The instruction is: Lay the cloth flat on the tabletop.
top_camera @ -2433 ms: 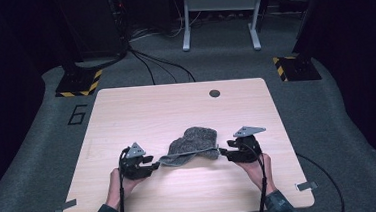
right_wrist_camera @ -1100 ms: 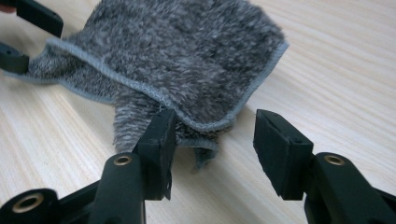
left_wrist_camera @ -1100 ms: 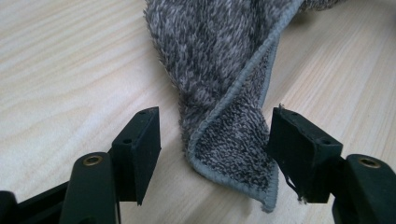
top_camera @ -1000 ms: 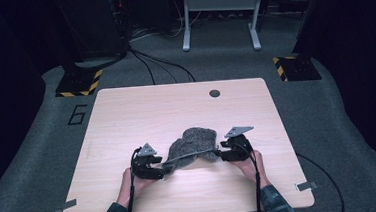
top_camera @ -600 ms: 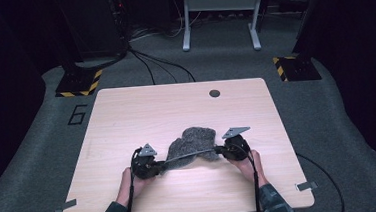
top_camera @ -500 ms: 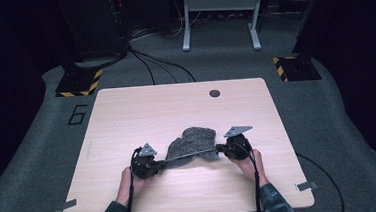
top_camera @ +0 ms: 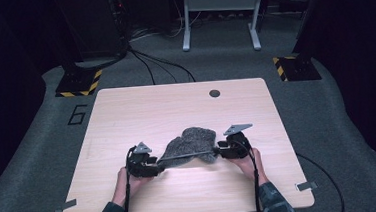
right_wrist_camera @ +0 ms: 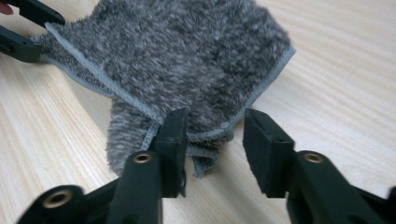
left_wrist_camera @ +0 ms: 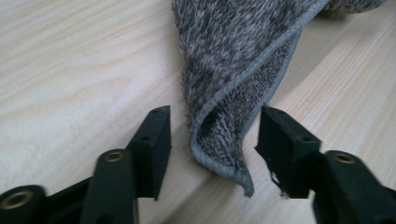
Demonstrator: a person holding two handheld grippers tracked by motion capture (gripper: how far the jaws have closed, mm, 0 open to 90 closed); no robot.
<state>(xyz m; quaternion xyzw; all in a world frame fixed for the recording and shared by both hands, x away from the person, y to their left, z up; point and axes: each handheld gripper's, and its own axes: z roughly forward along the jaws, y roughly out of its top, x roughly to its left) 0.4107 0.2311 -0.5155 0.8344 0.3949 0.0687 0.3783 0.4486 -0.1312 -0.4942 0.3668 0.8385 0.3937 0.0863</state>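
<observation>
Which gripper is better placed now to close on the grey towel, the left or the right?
Probably the left gripper: the grey towel has its corner hanging between the open jaws. In the right gripper, also open, the hem lies against one jaw only.

Dark room, grey carpet floor (top_camera: 38,146)

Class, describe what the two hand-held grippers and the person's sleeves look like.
Each hand-held gripper, left and right, is black, topped by a grey three-cornered plate, trailing a black cable. The blocky black jaws carry brass-coloured rivets. The sleeves are camouflage-patterned.
</observation>
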